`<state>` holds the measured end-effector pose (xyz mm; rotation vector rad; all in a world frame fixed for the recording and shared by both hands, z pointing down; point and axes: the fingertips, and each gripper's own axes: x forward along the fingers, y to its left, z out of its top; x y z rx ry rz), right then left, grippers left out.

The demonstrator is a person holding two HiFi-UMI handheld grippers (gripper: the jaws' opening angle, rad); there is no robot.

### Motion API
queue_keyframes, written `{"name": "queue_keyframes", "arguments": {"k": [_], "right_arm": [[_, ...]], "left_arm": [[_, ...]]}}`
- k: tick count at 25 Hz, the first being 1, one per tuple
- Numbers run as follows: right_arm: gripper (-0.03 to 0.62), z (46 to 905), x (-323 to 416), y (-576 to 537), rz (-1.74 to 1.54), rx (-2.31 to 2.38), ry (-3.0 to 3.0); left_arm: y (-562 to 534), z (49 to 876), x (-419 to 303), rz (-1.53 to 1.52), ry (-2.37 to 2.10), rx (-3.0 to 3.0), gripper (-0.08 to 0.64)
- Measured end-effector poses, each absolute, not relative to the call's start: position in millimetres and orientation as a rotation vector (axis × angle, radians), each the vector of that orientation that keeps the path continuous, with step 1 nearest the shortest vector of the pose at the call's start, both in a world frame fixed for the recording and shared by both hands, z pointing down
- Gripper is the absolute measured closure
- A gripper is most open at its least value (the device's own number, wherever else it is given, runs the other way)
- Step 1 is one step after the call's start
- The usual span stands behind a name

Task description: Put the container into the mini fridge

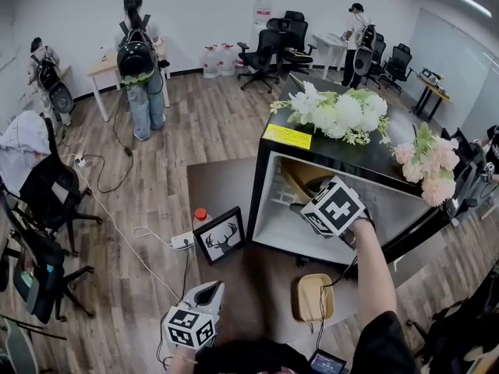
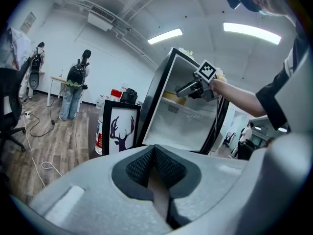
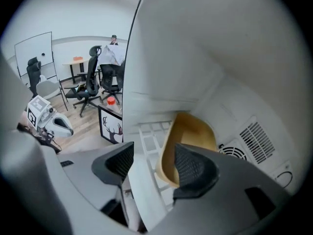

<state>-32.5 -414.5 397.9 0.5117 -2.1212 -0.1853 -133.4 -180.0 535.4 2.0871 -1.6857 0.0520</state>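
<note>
Inside the white cavity of the black mini fridge (image 1: pixel 269 179), the right gripper (image 3: pixel 154 165) has its jaws spread wide and released, with only the white wire shelf (image 3: pixel 148 135) showing in the gap between them. The tan, rounded container (image 3: pixel 191 135) is on that shelf, tilted up on its side towards the back wall. Its rim shows just behind the right-hand pad (image 3: pixel 191 166), and whether the two touch cannot be told. The right forearm reaches forward and down from the person into the fridge opening, marker cube uppermost. The left gripper (image 2: pixel 155 169) is clenched, its ribbed pads together with nothing between them. It is held low and close to the body, pointing towards the fridge. Also present are a black-framed picture of a deer silhouette (image 1: pixel 219 235) propped beside the fridge and a red-capped bottle (image 1: pixel 201 216) behind it. A tan rounded item (image 1: pixel 313 297) lies on the dark floor mat (image 1: pixel 265 287). White flowers (image 1: pixel 339 111) and pink flowers (image 1: pixel 429 162) rest on the fridge top.
</note>
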Motion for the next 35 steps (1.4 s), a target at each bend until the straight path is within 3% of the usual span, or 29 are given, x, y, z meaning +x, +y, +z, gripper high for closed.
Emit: {"name": "queue_keyframes", "arguments": {"k": [12, 16, 23, 31, 35], "right_arm": [[0.287, 333.2, -19.2, -373.0, -0.311, 0.582, -2.315], [0.264, 299.5, -10.9, -334.9, -0.202, 0.495, -2.555], [0.267, 256.7, 26.3, -285.2, -0.261, 0.596, -2.680], [0.273, 279.8, 83.0, -240.2, -0.218, 0.808, -2.591], [0.325, 303.0, 107.2, -222.5, -0.114, 0.950, -2.595]], "left_arm": [[-180.3, 523.7, -120.9, 0.019, -1.622, 2.161, 0.551], [-178.6, 522.8, -110.9, 0.023, -1.573, 2.200, 0.551], [-175.3, 526.2, -94.9, 0.042, -1.464, 2.261, 0.551], [-168.8, 517.7, -66.2, 0.012, -1.360, 2.342, 0.551], [-163.1, 514.5, -51.5, 0.011, -1.293, 2.367, 0.551]]}}
